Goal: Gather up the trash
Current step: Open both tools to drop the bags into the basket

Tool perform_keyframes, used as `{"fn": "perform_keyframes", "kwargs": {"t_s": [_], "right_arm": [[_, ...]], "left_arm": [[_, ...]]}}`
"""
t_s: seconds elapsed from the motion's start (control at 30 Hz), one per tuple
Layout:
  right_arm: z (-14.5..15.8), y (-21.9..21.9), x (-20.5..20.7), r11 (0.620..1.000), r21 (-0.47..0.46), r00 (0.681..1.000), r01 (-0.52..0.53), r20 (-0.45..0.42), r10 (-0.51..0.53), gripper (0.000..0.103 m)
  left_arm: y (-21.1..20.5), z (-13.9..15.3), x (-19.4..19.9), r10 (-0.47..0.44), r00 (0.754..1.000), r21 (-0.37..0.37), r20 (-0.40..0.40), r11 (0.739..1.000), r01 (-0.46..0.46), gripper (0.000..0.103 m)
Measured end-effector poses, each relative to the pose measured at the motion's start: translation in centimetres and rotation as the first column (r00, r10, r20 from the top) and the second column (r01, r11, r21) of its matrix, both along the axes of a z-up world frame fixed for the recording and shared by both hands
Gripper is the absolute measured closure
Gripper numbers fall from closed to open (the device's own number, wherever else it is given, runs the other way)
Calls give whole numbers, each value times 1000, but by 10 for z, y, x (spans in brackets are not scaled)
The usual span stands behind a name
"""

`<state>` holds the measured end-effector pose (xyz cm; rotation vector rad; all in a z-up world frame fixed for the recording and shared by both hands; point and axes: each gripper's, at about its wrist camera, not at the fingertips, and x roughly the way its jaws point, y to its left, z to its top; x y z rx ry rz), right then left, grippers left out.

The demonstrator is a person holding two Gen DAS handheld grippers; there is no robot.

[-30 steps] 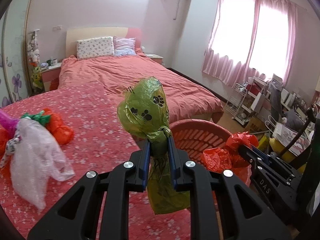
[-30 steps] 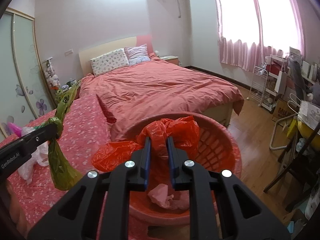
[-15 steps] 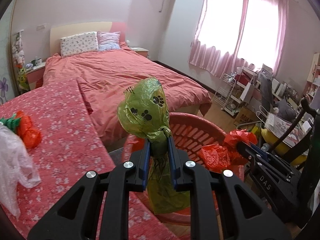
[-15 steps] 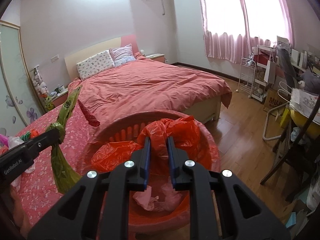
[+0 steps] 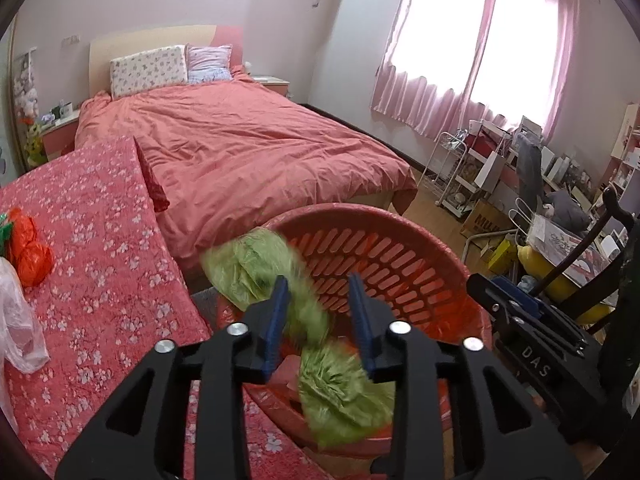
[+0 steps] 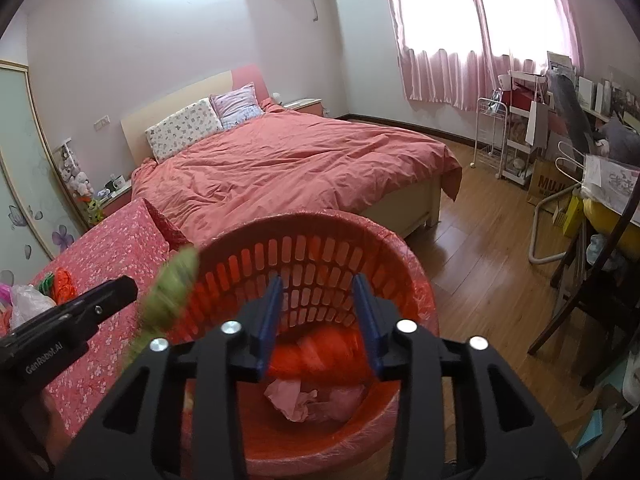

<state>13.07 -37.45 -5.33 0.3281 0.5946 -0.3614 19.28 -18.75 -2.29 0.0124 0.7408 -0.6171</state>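
Note:
My left gripper (image 5: pixel 318 316) is open above the near rim of the red slotted basket (image 5: pixel 400 248). The green paw-print bag (image 5: pixel 272 272) is blurred between and below its jaws, falling at the basket's edge; it also shows in the right wrist view (image 6: pixel 172 288). My right gripper (image 6: pixel 320 316) is open over the basket (image 6: pixel 320 248). The red plastic bag (image 6: pixel 320 352) is blurred below its jaws, dropping inside onto pink crumpled trash (image 6: pixel 292 398).
A floral red cloth surface (image 5: pixel 92 264) on the left holds an orange bag (image 5: pixel 30 252) and a clear plastic bag (image 5: pixel 16 320). A bed (image 5: pixel 248 148) lies behind the basket. A chair (image 6: pixel 592 280) and cluttered shelves (image 5: pixel 500 160) stand on the right.
Both grippers have opened. The green bag has slipped from the left jaws and the red bag from the right jaws, both falling toward the basket.

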Motion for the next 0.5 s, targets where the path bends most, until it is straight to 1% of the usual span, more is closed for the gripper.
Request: {"fn": "perform_keyframes", "kwargs": {"t_s": [0.13, 0.2, 0.23, 0.27, 0.37, 0.5], "right_arm": [[-1, 2, 1, 1000, -6, 1000, 3, -4, -3, 60], [0, 4, 1, 1000, -18, 1000, 1, -5, -1, 59], [1, 6, 1, 1000, -23, 1000, -2, -6, 2, 59], [2, 8, 1, 1000, -28, 1000, -5, -7, 5, 59], [6, 20, 4, 999, -42, 1000, -23, -9, 22, 58], [13, 43, 11, 996, -51, 998, -67, -7, 66, 58]], "left_arm": [[6, -3, 0, 19, 1000, 14, -9, 1000, -19, 68], [12, -2, -2, 32, 999, 14, -7, 999, -32, 66], [14, -2, -3, 39, 999, 15, -5, 999, -39, 62], [19, -1, -3, 44, 999, 14, -1, 999, -44, 60], [36, 2, -7, 69, 997, 24, 22, 997, -70, 60], [68, 9, -9, 125, 991, 38, 55, 991, -127, 57]]}}
